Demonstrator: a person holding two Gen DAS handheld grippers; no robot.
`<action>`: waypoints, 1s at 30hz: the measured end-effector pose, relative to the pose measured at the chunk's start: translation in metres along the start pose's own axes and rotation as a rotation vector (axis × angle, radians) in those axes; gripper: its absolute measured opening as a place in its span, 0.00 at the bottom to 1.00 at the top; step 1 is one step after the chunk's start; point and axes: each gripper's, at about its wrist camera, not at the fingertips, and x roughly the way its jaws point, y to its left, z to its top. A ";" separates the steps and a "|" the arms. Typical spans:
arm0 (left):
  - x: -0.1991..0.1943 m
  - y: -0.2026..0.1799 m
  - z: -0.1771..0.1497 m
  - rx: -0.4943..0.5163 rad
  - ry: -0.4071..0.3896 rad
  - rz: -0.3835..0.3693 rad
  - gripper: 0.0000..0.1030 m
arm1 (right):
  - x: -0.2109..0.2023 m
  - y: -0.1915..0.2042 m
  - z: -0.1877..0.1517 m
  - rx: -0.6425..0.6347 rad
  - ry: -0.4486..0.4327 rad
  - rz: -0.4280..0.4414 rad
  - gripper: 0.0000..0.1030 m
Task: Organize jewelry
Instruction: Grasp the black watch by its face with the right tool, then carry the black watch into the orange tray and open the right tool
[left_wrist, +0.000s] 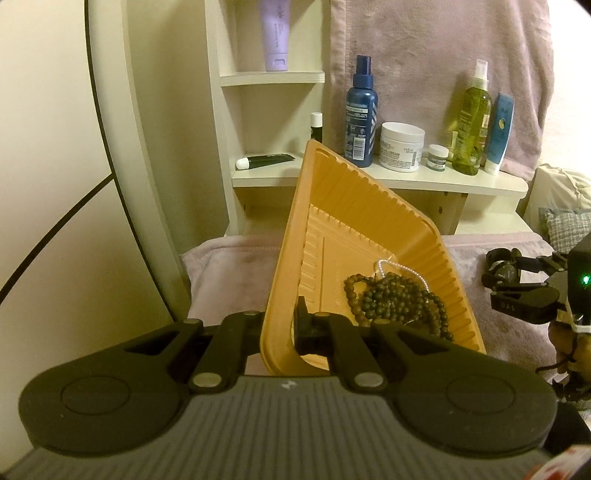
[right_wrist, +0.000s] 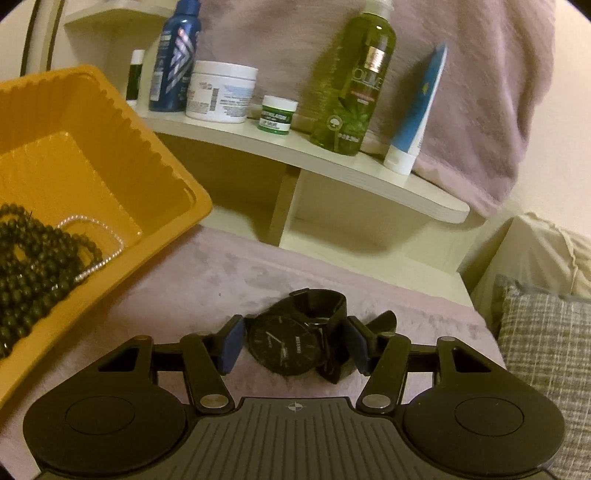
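My left gripper (left_wrist: 282, 326) is shut on the near rim of an orange ribbed tray (left_wrist: 351, 206) and holds it tilted up. Dark bead strands (left_wrist: 399, 299) and a thin pearl chain (left_wrist: 400, 269) lie in the tray's low corner; they also show in the right wrist view, beads (right_wrist: 33, 266) and chain (right_wrist: 99, 236) in the tray (right_wrist: 173, 184). A black wristwatch (right_wrist: 291, 339) lies on the pink fleece cover between the fingers of my open right gripper (right_wrist: 293, 345), whose blue pads stand on either side of it. The watch (left_wrist: 504, 271) and right gripper (left_wrist: 517, 280) show at the right edge of the left view.
A white shelf (left_wrist: 424, 177) behind holds a blue spray bottle (left_wrist: 360, 114), a white cream jar (left_wrist: 400, 146), a small jar (left_wrist: 437, 157), an olive-green bottle (left_wrist: 472, 122) and a blue tube (left_wrist: 498, 133). A checked cushion (right_wrist: 546, 347) lies at the right.
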 end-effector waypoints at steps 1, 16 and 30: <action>0.000 0.000 0.000 0.000 0.000 0.000 0.05 | 0.000 0.001 -0.001 -0.008 -0.003 -0.002 0.54; -0.001 0.000 0.001 -0.001 -0.002 -0.002 0.05 | -0.030 -0.009 -0.002 -0.021 -0.029 0.039 0.42; -0.003 -0.002 0.000 0.003 -0.009 0.000 0.06 | -0.062 -0.020 0.000 0.025 -0.035 0.101 0.42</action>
